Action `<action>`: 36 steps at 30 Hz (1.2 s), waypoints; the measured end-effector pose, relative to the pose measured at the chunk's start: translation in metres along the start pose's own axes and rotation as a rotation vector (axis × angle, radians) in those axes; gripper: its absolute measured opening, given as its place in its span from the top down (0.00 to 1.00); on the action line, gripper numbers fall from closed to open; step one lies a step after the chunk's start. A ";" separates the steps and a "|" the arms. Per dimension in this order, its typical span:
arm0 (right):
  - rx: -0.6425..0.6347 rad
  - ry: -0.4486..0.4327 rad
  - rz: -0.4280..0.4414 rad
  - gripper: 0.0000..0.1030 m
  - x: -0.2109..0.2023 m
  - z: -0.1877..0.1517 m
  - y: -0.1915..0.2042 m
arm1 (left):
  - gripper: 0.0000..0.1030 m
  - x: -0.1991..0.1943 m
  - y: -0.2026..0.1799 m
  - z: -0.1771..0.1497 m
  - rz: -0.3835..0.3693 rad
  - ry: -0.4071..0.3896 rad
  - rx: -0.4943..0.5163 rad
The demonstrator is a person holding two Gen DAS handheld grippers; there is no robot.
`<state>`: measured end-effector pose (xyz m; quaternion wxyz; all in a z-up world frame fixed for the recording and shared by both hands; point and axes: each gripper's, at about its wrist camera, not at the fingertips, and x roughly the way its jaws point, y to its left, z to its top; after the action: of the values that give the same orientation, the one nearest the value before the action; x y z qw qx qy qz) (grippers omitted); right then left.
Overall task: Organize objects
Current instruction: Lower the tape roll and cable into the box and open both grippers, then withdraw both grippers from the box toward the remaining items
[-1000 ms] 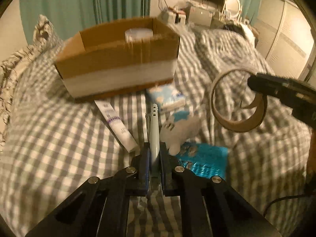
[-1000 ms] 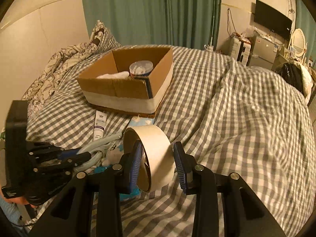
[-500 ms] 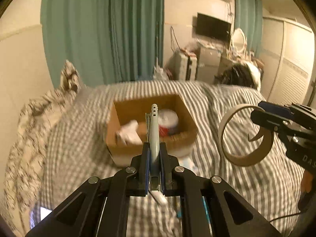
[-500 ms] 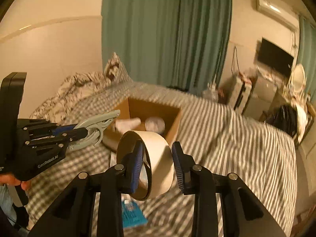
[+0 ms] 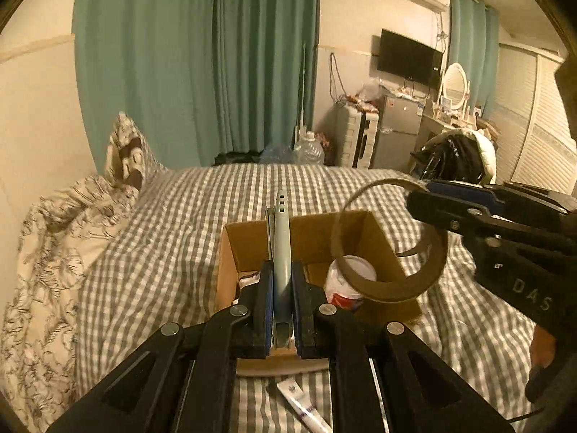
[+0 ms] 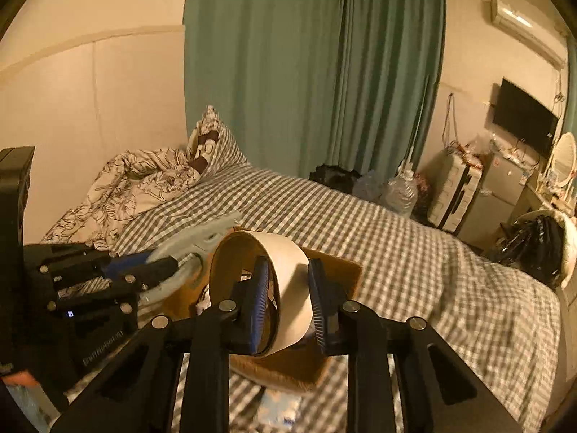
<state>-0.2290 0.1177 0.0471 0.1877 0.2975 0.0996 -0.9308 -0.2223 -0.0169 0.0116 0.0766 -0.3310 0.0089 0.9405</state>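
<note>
Left wrist view showed the cardboard box (image 5: 230, 252) at lower centre of the frame, sitting on the checked bed cover (image 5: 173, 223), open side up so that things could be dropped in from above. A red and white tub (image 5: 348, 283) already stood inside it, low and right of centre. The left gripper (image 5: 280, 288) was clamped on a pale blue-grey tool (image 5: 280, 238), edge-on and pointing away over the box, probably carried lengthwise so it could go straight down into the opening. A white tube (image 5: 303, 406) lay on the cover at the bottom edge, not yet boxed.

At the right of that frame the right gripper (image 5: 429, 198) pinched the wall of a tape roll (image 5: 389, 290), one finger inside the ring and one outside, a grip that suited a hollow hoop too wide to span. In the right wrist view the tape roll (image 6: 288, 263) hung at centre, over the near part of the cardboard box (image 6: 342, 270), with the left gripper (image 6: 169, 265) and its tool at middle left. Both items seemed positioned for release into the box.
</note>
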 end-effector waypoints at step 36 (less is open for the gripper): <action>0.038 -0.090 -0.036 0.10 -0.114 -0.013 -0.022 | 0.00 -0.094 -0.007 -0.020 0.076 -0.069 -0.033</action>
<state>-0.1454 0.1750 0.1059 0.1696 0.2568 0.0789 -0.9482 -0.1363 -0.0242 0.0553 0.0356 -0.2991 0.0031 0.9536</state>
